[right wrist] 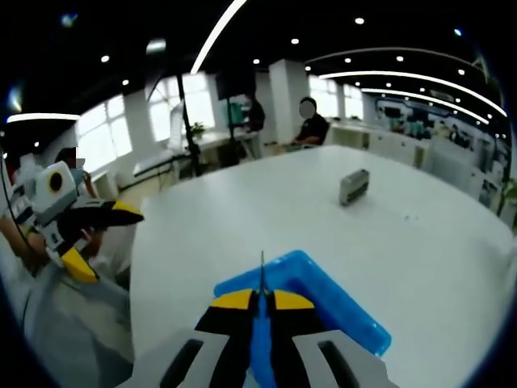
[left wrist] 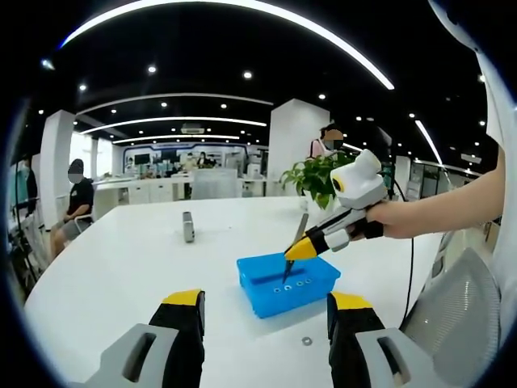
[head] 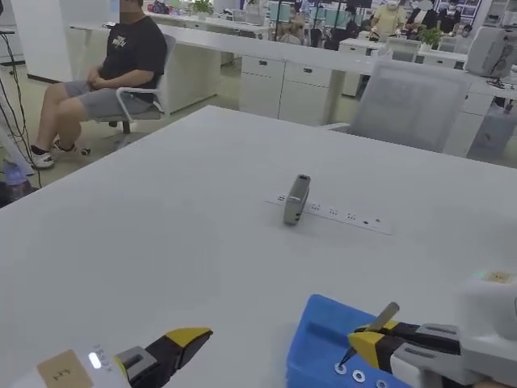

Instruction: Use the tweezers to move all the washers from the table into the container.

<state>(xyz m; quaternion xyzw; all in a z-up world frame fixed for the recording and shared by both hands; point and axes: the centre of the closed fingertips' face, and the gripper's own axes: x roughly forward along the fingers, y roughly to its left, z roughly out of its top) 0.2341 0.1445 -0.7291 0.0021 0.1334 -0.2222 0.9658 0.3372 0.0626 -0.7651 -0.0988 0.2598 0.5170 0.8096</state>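
- A shallow blue plastic container (left wrist: 283, 304) sits level.
- Several small silver ring washers (left wrist: 292, 284) lie inside the container; a lone washer (left wrist: 306, 340) lies just outside it.
- The slim grey metal tweezers (left wrist: 300, 226) tilt tip-down into the container.

Left and middle: the table (head: 145, 242) lies bare and wide from the left gripper (head: 192, 338) to the far edge.
Centre: a small grey box (head: 296, 199) stands upright by a flat row of sockets (head: 347, 217).
Near right: the blue container (head: 317, 335); the right gripper (head: 362, 337) and its tweezers (head: 384, 314) hang over its open top.
Far side: a chair (head: 408, 105) at the edge.
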